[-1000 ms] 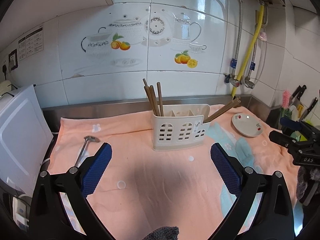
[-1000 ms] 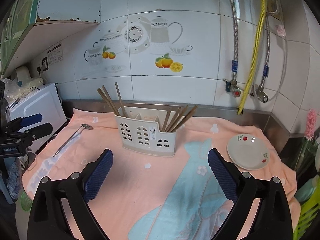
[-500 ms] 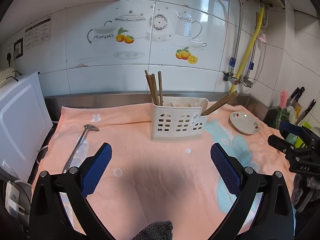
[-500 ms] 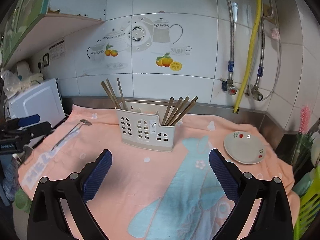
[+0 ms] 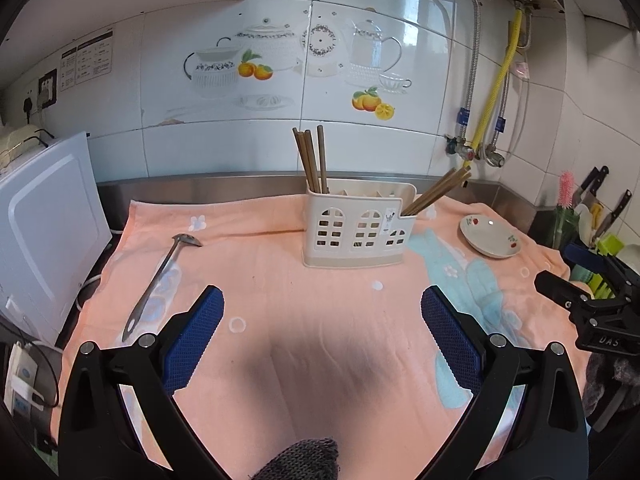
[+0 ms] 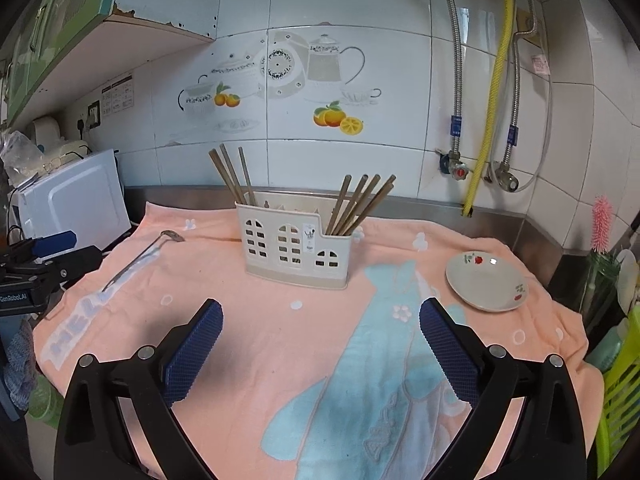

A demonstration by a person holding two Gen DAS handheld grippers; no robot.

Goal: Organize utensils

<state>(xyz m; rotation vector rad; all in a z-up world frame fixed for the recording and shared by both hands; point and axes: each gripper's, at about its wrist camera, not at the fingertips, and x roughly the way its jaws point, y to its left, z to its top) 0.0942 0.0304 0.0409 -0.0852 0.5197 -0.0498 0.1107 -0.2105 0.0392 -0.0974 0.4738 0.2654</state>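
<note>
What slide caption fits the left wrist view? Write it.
Open left gripper hovers over peach towel; ladle lies outside the chopstick-filled caddy.

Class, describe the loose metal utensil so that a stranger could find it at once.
Start at the peach towel on the counter, then look left of the white caddy. The ladle lies flat there, the only metal utensil, while the chopsticks stand in the caddy.

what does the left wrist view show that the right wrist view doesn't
Only the left wrist view: knives on the far right wall and the right hand-held gripper at its right edge.

Only the right wrist view: green cabinets upper left and the left hand-held gripper at its left edge.

Both: white caddy holding chopsticks, ladle lying on the pink towel, and plate. Both grippers are open and empty.
</note>
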